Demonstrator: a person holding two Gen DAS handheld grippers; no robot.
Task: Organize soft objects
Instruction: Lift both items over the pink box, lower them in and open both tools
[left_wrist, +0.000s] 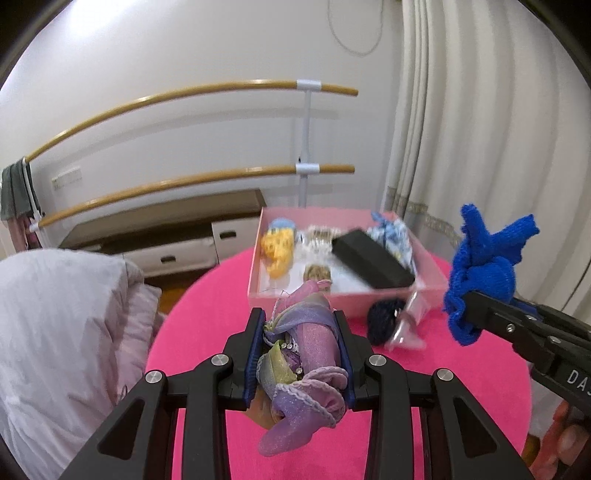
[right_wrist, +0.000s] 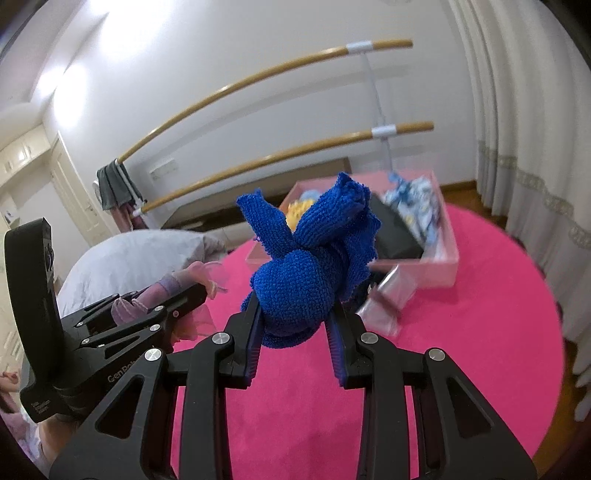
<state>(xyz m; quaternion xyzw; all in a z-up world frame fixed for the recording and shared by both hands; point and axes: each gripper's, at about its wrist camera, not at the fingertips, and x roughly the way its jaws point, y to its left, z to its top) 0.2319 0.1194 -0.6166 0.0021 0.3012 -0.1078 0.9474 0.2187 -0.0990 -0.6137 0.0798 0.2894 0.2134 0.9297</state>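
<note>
We hold both tools above the round pink table (left_wrist: 461, 398), each carrying a soft thing. In the left wrist view our left gripper (left_wrist: 300, 328) has its jaws pressed against the sides of a doll in a purple dress (left_wrist: 306, 343); the doll lies along the fingers, its blond head toward twelve o'clock and its flared skirt hanging toward six. In the right wrist view the same gripper (right_wrist: 192, 291) shows at nine o'clock with the doll's lilac fabric sticking out of it.

Our right gripper (right_wrist: 295, 325) is clamped on a knotted blue knit cloth (right_wrist: 314, 254), whose two loose ends stand up toward twelve o'clock. From the left camera this cloth (left_wrist: 484, 269) hangs at three o'clock, pinched at the tip of the right tool (left_wrist: 469, 314).

Beyond both loads, toward twelve to one o'clock, sits an open pink box (left_wrist: 258, 266) on the table. Inside it we see a yellow plush toy (left_wrist: 279, 251) at the box's nine o'clock side, a black rectangular case (left_wrist: 373, 258) lying slantwise in the middle, and a blue and white patterned bundle (left_wrist: 393, 232) at its far right corner. Just in front of the box, on the table, lie a dark navy knitted ball (left_wrist: 384, 319) and a clear plastic bag (left_wrist: 406, 328), touching each other
</note>
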